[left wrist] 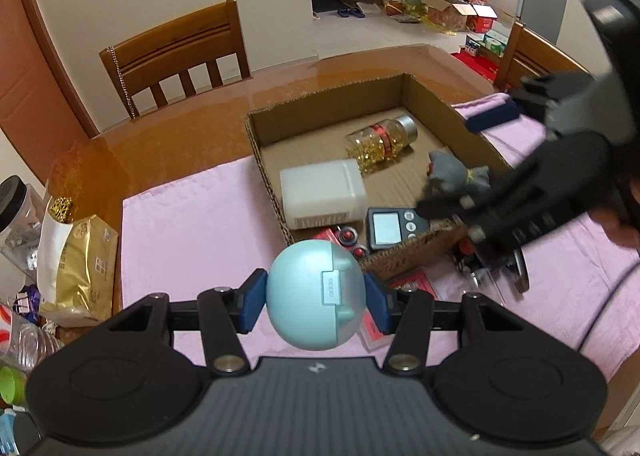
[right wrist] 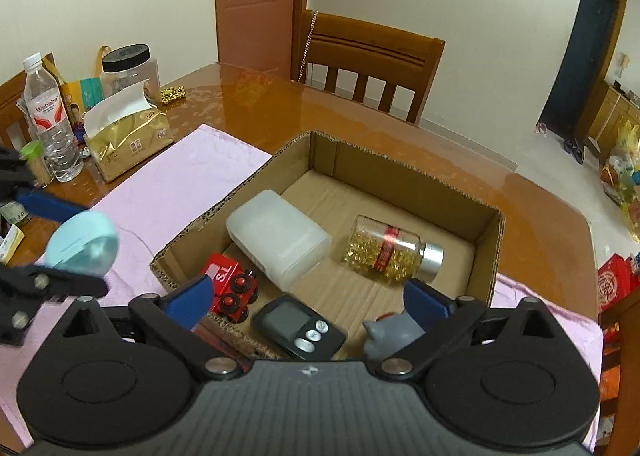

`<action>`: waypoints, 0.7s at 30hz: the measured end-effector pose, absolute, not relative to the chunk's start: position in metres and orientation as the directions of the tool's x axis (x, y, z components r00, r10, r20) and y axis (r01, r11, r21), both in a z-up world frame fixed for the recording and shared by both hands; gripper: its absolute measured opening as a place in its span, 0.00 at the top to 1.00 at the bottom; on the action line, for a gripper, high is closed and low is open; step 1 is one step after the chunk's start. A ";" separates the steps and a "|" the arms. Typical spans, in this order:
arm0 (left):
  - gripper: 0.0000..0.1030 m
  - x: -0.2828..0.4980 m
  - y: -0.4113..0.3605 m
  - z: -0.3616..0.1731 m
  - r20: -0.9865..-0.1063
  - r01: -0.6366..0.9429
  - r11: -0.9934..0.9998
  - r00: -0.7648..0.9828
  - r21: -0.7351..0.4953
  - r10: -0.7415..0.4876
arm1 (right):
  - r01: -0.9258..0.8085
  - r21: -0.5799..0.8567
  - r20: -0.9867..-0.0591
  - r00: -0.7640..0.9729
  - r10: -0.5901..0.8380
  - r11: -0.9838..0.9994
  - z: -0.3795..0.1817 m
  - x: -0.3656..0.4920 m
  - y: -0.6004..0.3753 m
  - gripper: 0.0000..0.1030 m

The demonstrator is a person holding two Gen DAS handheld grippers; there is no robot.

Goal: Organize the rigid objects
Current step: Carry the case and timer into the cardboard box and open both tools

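While the left claw (left wrist: 316, 302) pinched a blue egg-shaped case (left wrist: 316, 294) above the pink cloth (left wrist: 192, 232), the right claw (right wrist: 310, 298) hung spread over the box's (right wrist: 486, 256) near edge.

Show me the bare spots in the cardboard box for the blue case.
Best patch: the box floor along the far wall, behind the white container and pill bottle. A smaller strip lies between those two. The near edge is crowded: red toy train, black timer, grey toy.
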State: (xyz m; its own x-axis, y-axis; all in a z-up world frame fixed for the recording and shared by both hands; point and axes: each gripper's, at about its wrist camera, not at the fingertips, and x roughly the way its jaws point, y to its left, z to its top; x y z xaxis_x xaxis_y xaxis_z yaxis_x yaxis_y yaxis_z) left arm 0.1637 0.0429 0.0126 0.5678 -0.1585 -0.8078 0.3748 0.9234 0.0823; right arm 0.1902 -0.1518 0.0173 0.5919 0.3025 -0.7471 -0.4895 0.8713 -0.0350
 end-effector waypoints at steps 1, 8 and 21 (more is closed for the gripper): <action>0.50 0.167 0.042 0.013 -0.808 0.374 0.924 0.567 0.082 -0.158 | -0.483 -0.032 -0.751 0.589 0.297 0.875 0.017 0.188 -0.153 0.00; 0.50 0.198 0.031 0.018 -0.801 0.394 0.916 0.571 0.078 -0.177 | -0.414 -0.015 -0.770 0.585 0.254 0.910 0.017 0.165 -0.163 0.00; 0.50 0.291 0.001 -0.001 -0.808 0.390 0.920 0.553 0.036 -0.203 | -0.284 -0.003 -0.766 0.617 0.180 0.959 0.020 0.127 -0.175 0.00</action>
State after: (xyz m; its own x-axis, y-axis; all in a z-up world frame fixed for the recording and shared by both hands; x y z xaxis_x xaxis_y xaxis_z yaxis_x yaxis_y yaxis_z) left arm 0.2906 0.0009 -0.0014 0.5530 -0.2031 -0.8081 0.3905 0.9199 0.0360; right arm 0.1274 -0.1755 0.0196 0.6168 0.1804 -0.7662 -0.2842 0.9588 -0.0031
